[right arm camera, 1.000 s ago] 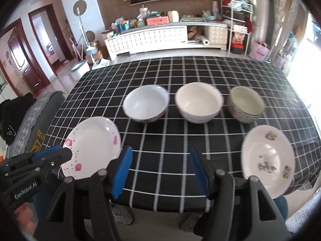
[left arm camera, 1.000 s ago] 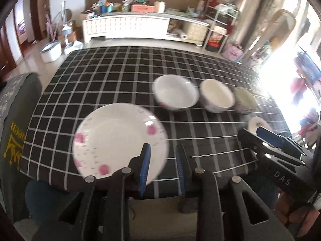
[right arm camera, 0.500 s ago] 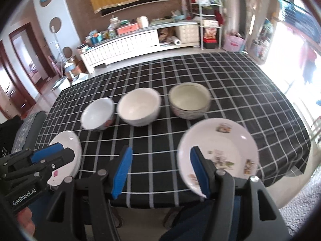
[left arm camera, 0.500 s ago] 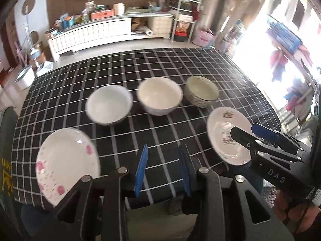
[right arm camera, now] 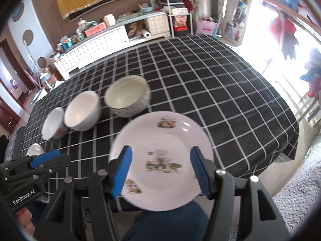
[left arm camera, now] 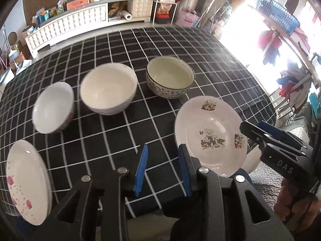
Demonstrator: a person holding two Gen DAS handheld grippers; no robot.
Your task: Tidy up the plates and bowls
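Black tablecloth point(left arm camera: 200, 46), white grid; white plate point(right arm camera: 162, 166), cartoon bear prints; white plate point(left arm camera: 26, 182), pink spots; plain white bowl point(left arm camera: 108, 88); cream bowl point(left arm camera: 170, 80), patterned outside; blue gripper pads point(right arm camera: 122, 172).

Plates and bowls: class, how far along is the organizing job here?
Nothing is stacked yet. Three bowls stand separately in a row, and the pink plate lies alone. The open right gripper hangs over the bear plate, not gripping. All the stacking remains.

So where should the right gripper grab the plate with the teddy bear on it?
Grab the bear plate by its near rim, which seems to stick out past the table edge. Bring the open right gripper in low from the person's side, one finger above, one below.
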